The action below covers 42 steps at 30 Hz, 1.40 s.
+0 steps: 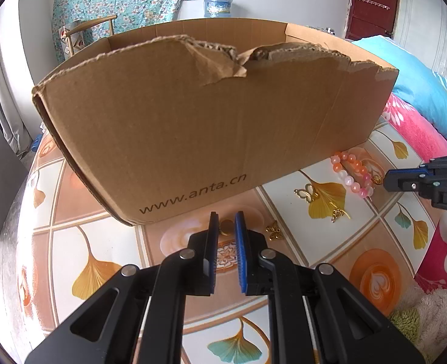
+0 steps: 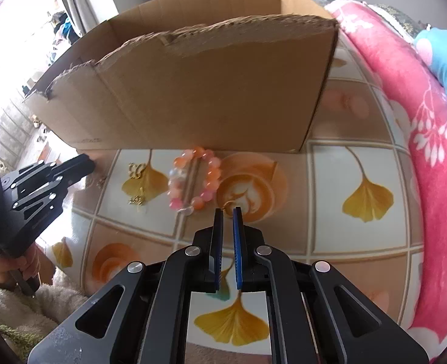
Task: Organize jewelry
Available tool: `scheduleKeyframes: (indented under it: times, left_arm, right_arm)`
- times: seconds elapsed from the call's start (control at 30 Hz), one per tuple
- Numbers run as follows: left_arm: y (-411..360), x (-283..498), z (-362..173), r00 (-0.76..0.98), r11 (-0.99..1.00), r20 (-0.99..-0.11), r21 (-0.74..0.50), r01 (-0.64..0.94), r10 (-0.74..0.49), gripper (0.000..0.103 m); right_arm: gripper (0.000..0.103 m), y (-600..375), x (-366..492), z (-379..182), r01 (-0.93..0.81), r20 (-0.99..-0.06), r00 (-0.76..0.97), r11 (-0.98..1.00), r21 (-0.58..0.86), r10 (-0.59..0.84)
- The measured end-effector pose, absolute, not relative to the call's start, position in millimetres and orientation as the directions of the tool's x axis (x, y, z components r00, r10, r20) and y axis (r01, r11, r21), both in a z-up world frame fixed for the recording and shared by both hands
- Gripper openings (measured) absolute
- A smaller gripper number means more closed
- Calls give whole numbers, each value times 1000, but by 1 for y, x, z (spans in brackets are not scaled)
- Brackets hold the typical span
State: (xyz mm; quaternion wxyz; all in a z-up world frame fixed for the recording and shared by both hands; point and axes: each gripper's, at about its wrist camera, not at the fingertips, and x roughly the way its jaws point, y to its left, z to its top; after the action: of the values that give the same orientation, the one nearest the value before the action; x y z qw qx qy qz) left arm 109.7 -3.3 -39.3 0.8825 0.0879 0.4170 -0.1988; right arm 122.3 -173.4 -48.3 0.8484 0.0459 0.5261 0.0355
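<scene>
the bead bracelet (image 2: pixel 193 179) lies flat on the worktop (image 2: pixel 360 236), just in front of the cardboard box (image 2: pixel 211 97), its beads orange, pink and clear. left of it in the right wrist view lie a gold butterfly charm (image 2: pixel 137 170) and a smaller gold charm (image 2: pixel 137 200); a third gold butterfly (image 1: pixel 273 231) sits near the left gripper (image 1: pixel 226 221). that gripper's jaws stand narrowly apart around a small gold round piece (image 1: pixel 227 227); whether they pinch it i cannot tell. the right gripper (image 2: pixel 227 212) hangs just beside the bracelet's near end, jaws nearly pressed together, a thin gold bit (image 2: pixel 228 203) at their tips. a pink blanket (image 2: pixel 405 97) borders the worktop. a hand (image 2: pixel 17 268) holds the left gripper's handle.
</scene>
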Motion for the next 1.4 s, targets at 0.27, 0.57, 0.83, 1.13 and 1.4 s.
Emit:
scheduleKeyframes:
  times: [0.27,0.57,0.83,1.13,1.4]
  left_arm:
    - [-3,109,-40,573,906,-771,-12,422,-277,11]
    - [-2,109,-40,573,906,-771,-13,423,-279,11]
    - [-2,109,-41,573,906,-771,-14,423,-279,11]
    - [-2,108,-41,573,905,-770,-14,424,-280,11]
    - [3,109,-39,571,907,-768,-30,419,-289,11]
  right_arm:
    - [7,-175,139,-54,9,-894,440,995,102,88]
    - [23,-169,143,-50,19,-890,454,999,41,28]
    - [22,-149,145,-44,0,-884,467,1000,-5,-5]
    - [10,-150,145,-45,6,-878,478,1000,20,14]
    - [10,-162,140,-38,17,-871,491,999,29,17]
